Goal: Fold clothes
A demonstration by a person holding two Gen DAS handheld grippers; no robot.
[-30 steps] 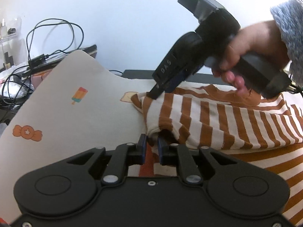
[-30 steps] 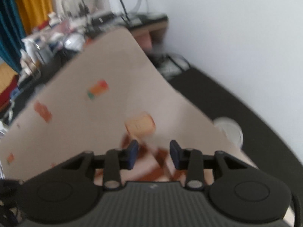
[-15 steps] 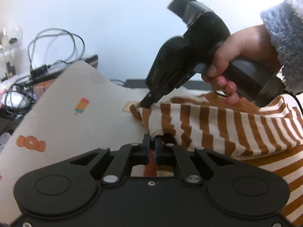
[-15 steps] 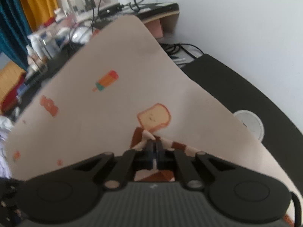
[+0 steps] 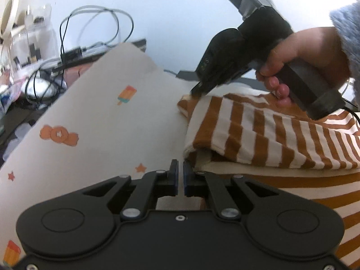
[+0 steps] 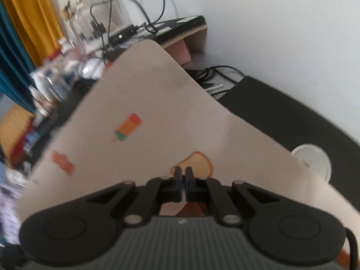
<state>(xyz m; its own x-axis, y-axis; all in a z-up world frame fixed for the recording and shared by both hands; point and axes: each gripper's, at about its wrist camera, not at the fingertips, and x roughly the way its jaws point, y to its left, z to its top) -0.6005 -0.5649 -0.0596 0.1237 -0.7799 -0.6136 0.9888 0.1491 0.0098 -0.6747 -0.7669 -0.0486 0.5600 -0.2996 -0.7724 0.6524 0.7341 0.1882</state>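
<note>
The left gripper (image 5: 179, 172) is pinched shut at the near corner of the striped shirt (image 5: 258, 135), which lies on the printed cloth (image 5: 101, 123) and runs rightward. The right gripper (image 6: 183, 175), clamped at the shirt's far corner, sits just beyond, held by the person's hand (image 5: 303, 56).

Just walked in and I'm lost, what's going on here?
A person is folding a striped shirt on a printed cloth, with a handheld gripper in each hand. The left gripper is shut at the shirt's near corner, and the right gripper is shut at its far corner. The fold isn't finished yet.
</note>
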